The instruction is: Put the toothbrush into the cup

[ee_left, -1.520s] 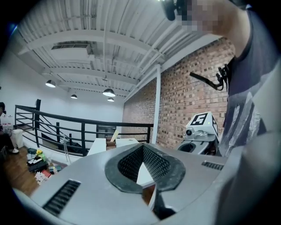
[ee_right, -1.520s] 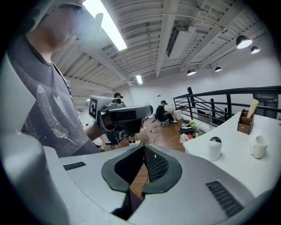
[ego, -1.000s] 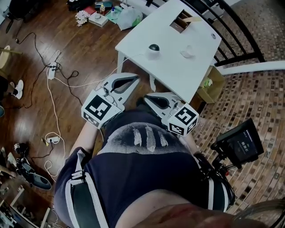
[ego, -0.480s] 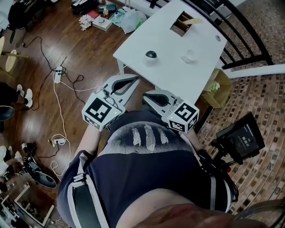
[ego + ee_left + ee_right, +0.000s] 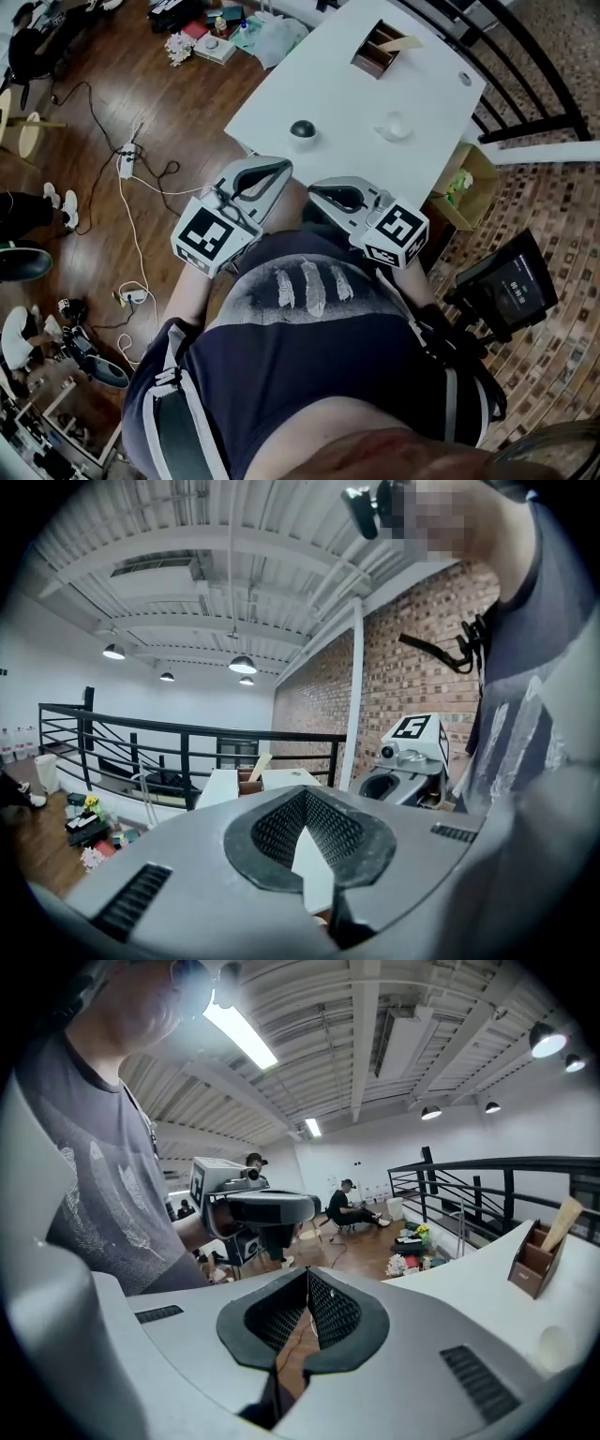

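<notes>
Floorboards (image 5: 187,94) are filling the left side, with a power strip (image 5: 126,161) lying out there, none of it mattering here. Next over, the left gripper (image 5: 283,167) is hanging in front of the person's belly and pointing at the white table (image 5: 347,103). Its own view is showing the jaws pressed together with nothing in them. A black dome (image 5: 303,129) is sitting on the near part of the table, just ahead of those tips. The right gripper (image 5: 314,190) is hovering right beside the left one, also closed up tight and empty. Both are hanging by the table's near edge, well apart from anything that counts.

Further right and across the table, a wooden box (image 5: 373,52) is standing near the far edge, and a pale flat stick is poking out of it at a lean. I'm taking that as the toothbrush (image 5: 401,42), though the head end is too small to make out. The cup (image 5: 394,125), small and pale, maybe see-through, is sitting out in the open between the box and the near edge.

My guess: the toothbrush is going to be light and stiff, and smooth along the handle. So pinching the bare upper handle where it's sticking clear of the box is looking like the best hold. The cup is looking light too, so it could be tipping if it gets bumped on the drop.
</notes>
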`<state>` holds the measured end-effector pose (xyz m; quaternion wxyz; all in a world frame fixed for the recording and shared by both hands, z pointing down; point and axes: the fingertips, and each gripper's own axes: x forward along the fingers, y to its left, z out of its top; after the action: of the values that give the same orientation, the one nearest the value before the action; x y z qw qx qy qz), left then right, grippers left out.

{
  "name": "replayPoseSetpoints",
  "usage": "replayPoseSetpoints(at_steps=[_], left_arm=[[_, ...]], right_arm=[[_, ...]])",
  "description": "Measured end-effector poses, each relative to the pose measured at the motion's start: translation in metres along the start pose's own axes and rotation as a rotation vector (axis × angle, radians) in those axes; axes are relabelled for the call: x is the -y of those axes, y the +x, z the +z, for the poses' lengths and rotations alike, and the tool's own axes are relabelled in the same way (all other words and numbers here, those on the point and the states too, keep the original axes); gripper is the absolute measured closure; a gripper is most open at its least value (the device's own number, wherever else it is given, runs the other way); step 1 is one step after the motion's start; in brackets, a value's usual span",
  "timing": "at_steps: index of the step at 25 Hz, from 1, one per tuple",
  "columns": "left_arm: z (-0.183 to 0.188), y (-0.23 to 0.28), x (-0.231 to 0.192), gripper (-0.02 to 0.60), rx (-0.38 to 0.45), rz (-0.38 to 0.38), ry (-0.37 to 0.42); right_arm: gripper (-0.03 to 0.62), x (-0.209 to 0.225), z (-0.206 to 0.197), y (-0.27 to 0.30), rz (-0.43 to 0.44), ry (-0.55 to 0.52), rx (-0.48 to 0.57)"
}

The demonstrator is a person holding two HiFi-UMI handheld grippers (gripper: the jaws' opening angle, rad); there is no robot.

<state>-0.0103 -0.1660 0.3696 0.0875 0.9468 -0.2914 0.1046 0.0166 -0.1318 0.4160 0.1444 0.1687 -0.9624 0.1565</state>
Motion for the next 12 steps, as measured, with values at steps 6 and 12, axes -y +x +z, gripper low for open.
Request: replayPoseSetpoints(at_steps=[6,12], left_arm=[[0.002,0.016,-0.004,0.594,-0.029,0.012,-0.013],[0.004,0.023,-0.012,0.594,-0.049,0.043,-0.024]], right_arm=[[0.594,0.064,0.022,-0.023,-0.094,-0.154,-0.038],[0.594,0.124,0.05,-0.049,-0.222,-0.328,-0.126]])
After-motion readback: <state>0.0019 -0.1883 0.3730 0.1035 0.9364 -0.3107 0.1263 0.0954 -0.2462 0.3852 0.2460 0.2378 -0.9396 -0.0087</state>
